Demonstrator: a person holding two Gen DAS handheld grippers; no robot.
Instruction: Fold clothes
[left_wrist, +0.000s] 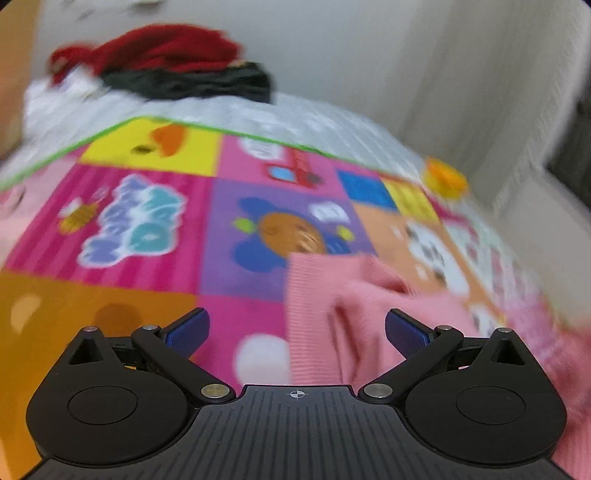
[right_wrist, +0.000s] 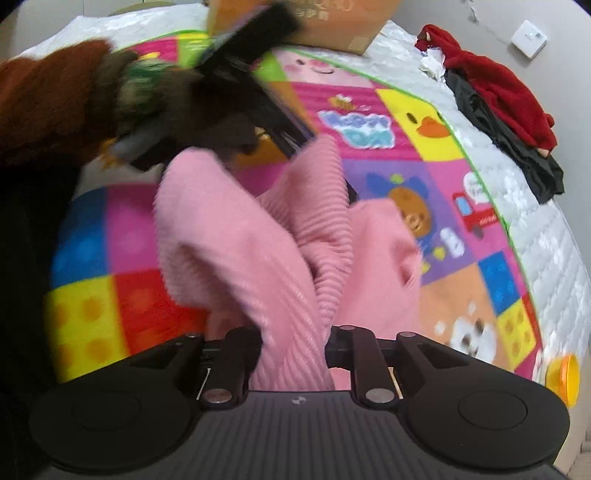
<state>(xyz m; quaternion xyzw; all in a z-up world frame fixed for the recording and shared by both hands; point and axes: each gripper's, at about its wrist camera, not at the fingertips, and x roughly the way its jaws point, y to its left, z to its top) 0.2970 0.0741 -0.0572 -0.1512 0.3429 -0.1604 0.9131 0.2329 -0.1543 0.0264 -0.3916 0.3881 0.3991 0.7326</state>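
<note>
A pink ribbed sweater lies bunched on a colourful play mat. My right gripper is shut on a fold of it, and the cloth rises from the mat into the jaws. In the left wrist view my left gripper stands open just over the mat, its blue pads wide apart. The sweater's ribbed hem lies just ahead, right of centre, with no cloth pinched. In the right wrist view that left tool shows blurred at upper left, held by an arm in a brown fuzzy sleeve.
The mat covers a white quilted bed. A red garment and a black one lie piled at the far edge. A cardboard box stands at the back. An orange-yellow toy sits near the mat's edge. A pale wall rises behind.
</note>
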